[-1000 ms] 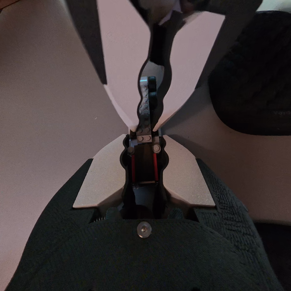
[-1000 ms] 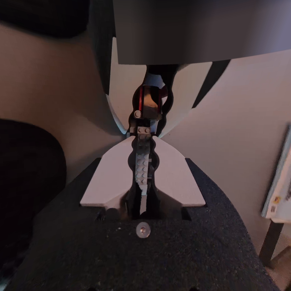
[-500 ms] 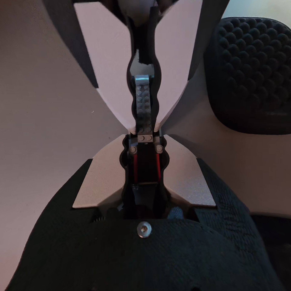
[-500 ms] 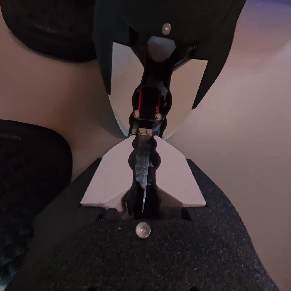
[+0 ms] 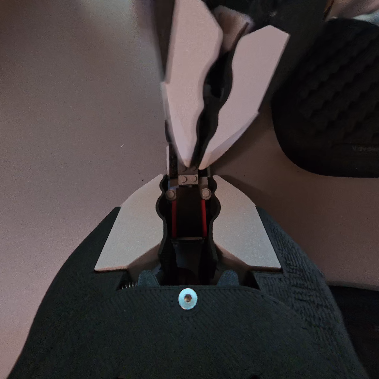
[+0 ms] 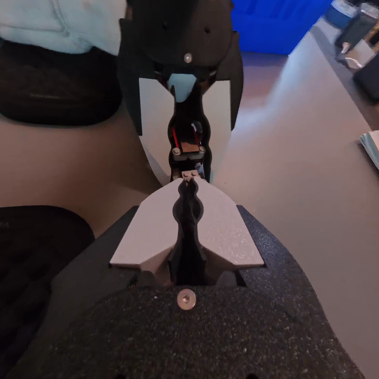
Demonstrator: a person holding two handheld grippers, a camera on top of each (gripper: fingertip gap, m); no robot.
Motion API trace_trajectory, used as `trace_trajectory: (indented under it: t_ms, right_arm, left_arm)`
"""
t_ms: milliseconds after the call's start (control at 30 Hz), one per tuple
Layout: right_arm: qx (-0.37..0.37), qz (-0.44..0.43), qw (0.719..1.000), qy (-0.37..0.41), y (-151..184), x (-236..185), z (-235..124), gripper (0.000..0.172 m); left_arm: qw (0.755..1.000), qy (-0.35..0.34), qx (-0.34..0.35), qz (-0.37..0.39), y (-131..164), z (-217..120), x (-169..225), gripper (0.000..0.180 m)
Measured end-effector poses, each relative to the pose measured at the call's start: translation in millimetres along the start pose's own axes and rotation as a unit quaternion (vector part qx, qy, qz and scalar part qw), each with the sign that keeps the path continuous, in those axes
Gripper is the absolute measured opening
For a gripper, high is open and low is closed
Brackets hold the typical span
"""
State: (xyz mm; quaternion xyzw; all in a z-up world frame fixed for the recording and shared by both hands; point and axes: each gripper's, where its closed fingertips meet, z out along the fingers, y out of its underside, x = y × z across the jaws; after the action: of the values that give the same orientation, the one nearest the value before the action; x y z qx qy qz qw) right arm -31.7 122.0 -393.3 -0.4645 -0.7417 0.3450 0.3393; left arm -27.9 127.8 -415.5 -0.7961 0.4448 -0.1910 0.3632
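Observation:
My left gripper (image 5: 188, 178) is shut on a small brick model (image 5: 188, 215): a black body with two red strips, grey round studs and a light grey two-stud plate (image 5: 189, 179) at its front. The model also shows in the right wrist view (image 6: 189, 150), held between the left fingers (image 6: 155, 143). My right gripper (image 6: 189, 180) faces it tip to tip, with its jaws closed. Its fingertips (image 5: 185, 155) touch the grey plates at the model's front end (image 6: 190, 174). A dark strip (image 5: 173, 160) stands up beside those tips, blurred.
Both grippers hover over a beige table (image 5: 71, 102). Black textured pads lie at the right of the left wrist view (image 5: 328, 92) and at the left of the right wrist view (image 6: 51, 92), (image 6: 30, 256). A stack of papers (image 6: 371, 147) lies at the right edge. A blue object (image 6: 276, 24) stands behind.
The long grey plate that lay between my right fingers is no longer there. The right jaws have closed and the right gripper has twisted and drawn back to the model's tip. The left grasp is unchanged.

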Motion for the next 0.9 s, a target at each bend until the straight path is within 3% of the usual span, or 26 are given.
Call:
trace_trajectory:
  t_ms: [200,333,400,433,500,533,667,800,900]
  right_arm:
    - [-0.011,-0.012,0.998,0.053,0,2,0,0.003]
    - [-0.025,-0.068,0.992,0.104,-2,5,-2,0.000]
    - [0.021,-0.064,0.975,0.210,-20,39,-25,0.000]
    - [0.052,-0.040,0.976,0.208,-26,45,-33,0.000]
    - [0.061,-0.057,0.989,0.121,-26,21,-23,0.000]
    - [0.024,-0.057,0.994,0.095,-14,14,-17,0.000]
    - [-0.072,-0.002,0.997,0.011,12,7,-17,0.040]
    - [-0.155,0.038,0.984,-0.081,25,-1,-17,0.038]
    - [-0.201,0.015,0.974,-0.100,26,3,-14,0.031]
  left_arm:
    - [1.000,-0.006,-0.001,-0.007,0,0,-1,0.040]
    - [1.000,-0.007,-0.001,-0.021,0,0,-2,0.040]
    - [1.000,0.001,-0.005,0.001,1,0,3,0.040]
    - [1.000,0.000,-0.005,0.002,0,1,3,0.040]
    - [1.000,0.007,-0.004,-0.007,1,0,3,0.040]
    - [1.000,0.008,-0.004,-0.007,1,0,3,0.040]
    - [1.000,0.011,-0.003,0.000,1,0,3,0.040]
    - [1.000,0.008,-0.001,0.017,1,0,4,0.040]
    - [1.000,0.009,-0.001,0.024,1,-1,4,0.040]
